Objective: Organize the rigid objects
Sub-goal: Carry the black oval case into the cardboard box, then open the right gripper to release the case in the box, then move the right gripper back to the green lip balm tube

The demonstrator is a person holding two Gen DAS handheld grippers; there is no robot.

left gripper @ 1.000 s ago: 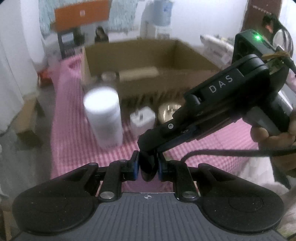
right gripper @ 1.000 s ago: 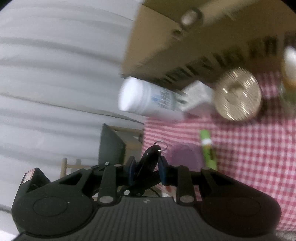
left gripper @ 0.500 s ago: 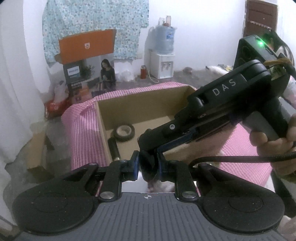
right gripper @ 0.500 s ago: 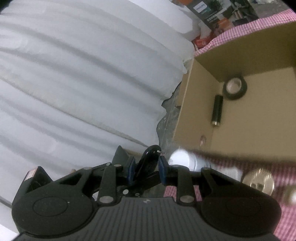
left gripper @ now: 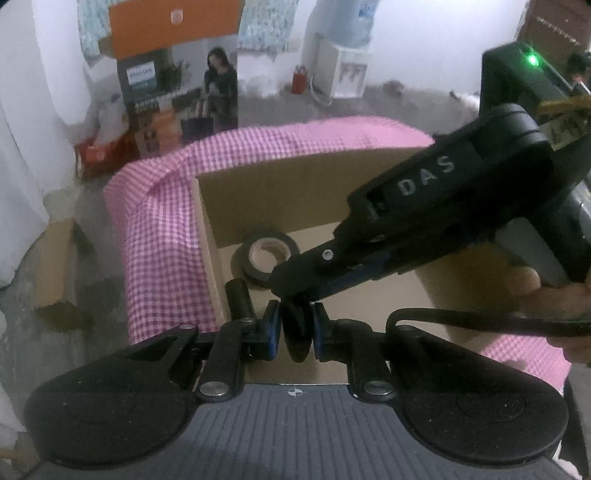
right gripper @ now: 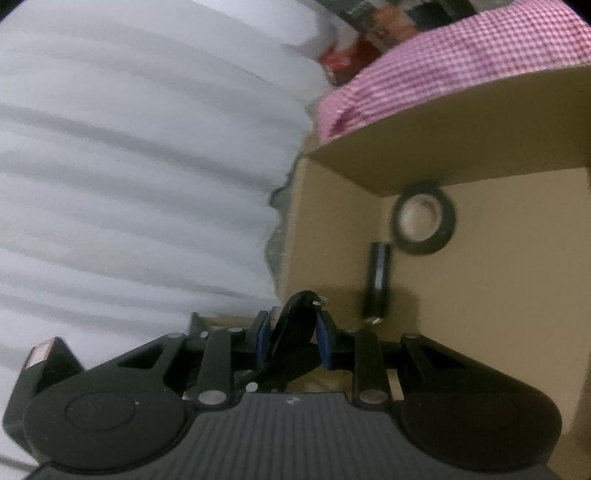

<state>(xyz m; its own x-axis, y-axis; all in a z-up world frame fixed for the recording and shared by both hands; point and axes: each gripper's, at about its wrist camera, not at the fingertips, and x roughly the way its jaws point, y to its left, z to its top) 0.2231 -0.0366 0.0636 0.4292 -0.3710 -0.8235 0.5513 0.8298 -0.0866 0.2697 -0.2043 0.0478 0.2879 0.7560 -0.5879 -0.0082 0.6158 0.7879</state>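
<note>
Cardboard box [left gripper: 258, 199] sits on the pink-checked tabletop [left gripper: 155, 229], open top. Both grippers hang over its near-left corner, so the drop target lies straight ahead and below.

Held item: small flat black fob [right gripper: 291, 325] with a metal ring at its tip. Both grippers are on it. Left gripper [left gripper: 297, 328] is pinched fully together on the fob's edge. Right gripper [right gripper: 291, 332] is clamped on the same piece across its flat. In the left view the right gripper comes in from 2 o'clock and its nose meets the left fingertips dead centre. Fob's long axis runs from about 7 to 1 o'clock in the right view, ring end pointing into the box.

Neither hand is nearer, since they share the load. My read: the next move turns on who lets go first, and the fob needs clear floor underneath.

Already in the box: black tape roll [left gripper: 264, 258] lying flat near the far-left corner, at 11 o'clock from the left gripper. Black cylinder [left gripper: 240, 295] lies just beside the roll on its near side, long axis along the left wall. Bare floor lies to the right of both.

Room: white curtain [right gripper: 129, 166] left of the table, orange-topped carton [left gripper: 173, 26] and water dispenser [left gripper: 343, 70] on the floor beyond.
</note>
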